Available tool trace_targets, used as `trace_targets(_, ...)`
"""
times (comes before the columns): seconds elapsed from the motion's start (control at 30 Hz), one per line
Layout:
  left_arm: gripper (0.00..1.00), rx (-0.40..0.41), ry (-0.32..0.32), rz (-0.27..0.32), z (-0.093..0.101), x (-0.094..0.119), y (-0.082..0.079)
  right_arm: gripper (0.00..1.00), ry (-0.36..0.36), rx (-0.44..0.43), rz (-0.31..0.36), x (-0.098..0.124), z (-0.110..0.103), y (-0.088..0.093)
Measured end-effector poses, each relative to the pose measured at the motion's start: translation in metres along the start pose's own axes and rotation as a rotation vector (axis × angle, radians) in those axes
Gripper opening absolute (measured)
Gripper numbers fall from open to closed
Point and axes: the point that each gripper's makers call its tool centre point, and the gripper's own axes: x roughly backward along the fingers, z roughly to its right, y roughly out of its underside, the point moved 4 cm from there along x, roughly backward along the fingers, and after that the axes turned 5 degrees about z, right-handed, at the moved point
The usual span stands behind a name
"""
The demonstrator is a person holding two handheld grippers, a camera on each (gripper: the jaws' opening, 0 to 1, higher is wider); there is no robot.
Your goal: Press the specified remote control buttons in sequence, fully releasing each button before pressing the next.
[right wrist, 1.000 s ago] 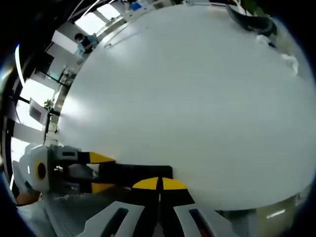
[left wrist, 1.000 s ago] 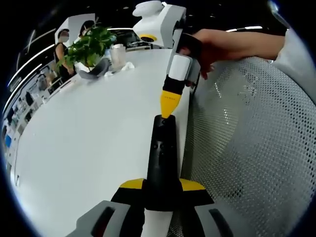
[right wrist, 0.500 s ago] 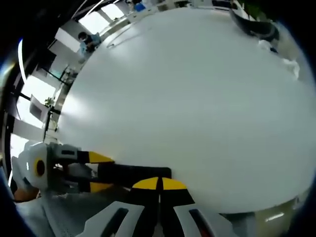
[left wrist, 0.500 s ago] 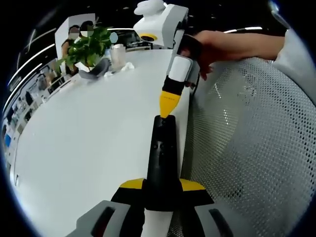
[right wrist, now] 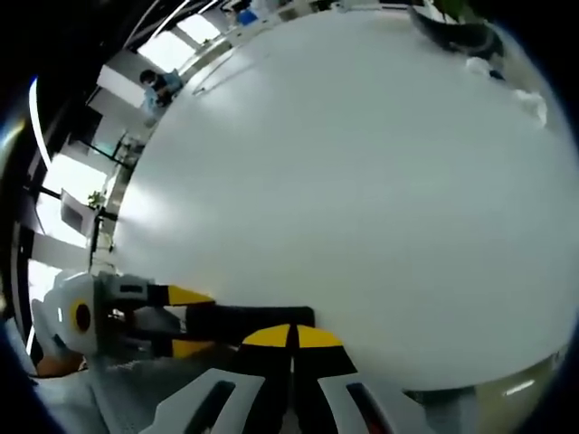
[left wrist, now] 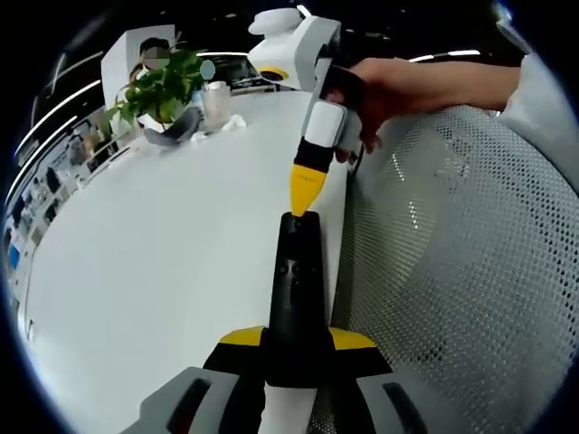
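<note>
- Black remote control (left wrist: 297,289): lengthwise at the white table (left wrist: 163,262) edge, clamped between left gripper (left wrist: 297,342) jaws.
- Right gripper (left wrist: 304,185): yellow jaws together, tip apparently touching remote's far end.
- Potted plant (left wrist: 163,86): far side.

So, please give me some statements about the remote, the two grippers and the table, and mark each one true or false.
1. The left gripper holds the black remote. True.
2. The right gripper has its jaws wide open. False: they are shut together into one yellow tip.
3. A plant stands at the table's far end. True.
4. The remote lies alone in the table's middle. False: it is at the table's edge, clamped in the left jaws.
</note>
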Motion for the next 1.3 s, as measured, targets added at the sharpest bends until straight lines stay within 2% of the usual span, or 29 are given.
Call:
trace_targets(0.1,0.24,-0.001,0.001,0.002,0.000,0.000,0.000,0.00,-0.001,-0.011,-0.002,0.000,-0.001,0.000)
trace_targets(0.3,0.24,0.001,0.001,0.001,0.000,0.000,0.000,0.00,0.027,0.059,-0.011,-0.001,-0.007,0.000)
trace_targets(0.4,0.24,0.001,0.001,0.001,0.000,0.000,0.000,0.00,-0.005,0.057,-0.035,-0.005,-0.012,0.003)
trace_targets(0.5,0.24,0.001,0.001,0.001,0.000,0.000,0.000,0.00,-0.002,0.062,-0.029,-0.004,-0.010,0.002)
trace_targets(0.67,0.24,0.002,0.001,0.003,0.000,0.000,0.000,0.00,-0.049,0.055,-0.015,-0.004,-0.018,0.000)
trace_targets(0.77,0.24,0.002,0.001,0.003,0.000,0.000,0.000,0.00,-0.009,0.094,-0.059,-0.007,-0.014,0.006)
trace_targets(0.8,0.24,0.003,0.002,0.004,0.000,0.000,-0.001,0.00,-0.017,0.089,-0.039,-0.007,-0.017,0.003)
trace_targets(1.3,0.24,0.000,0.004,0.006,0.000,0.000,-0.001,0.00,-0.049,-0.007,-0.035,-0.007,-0.012,0.002)
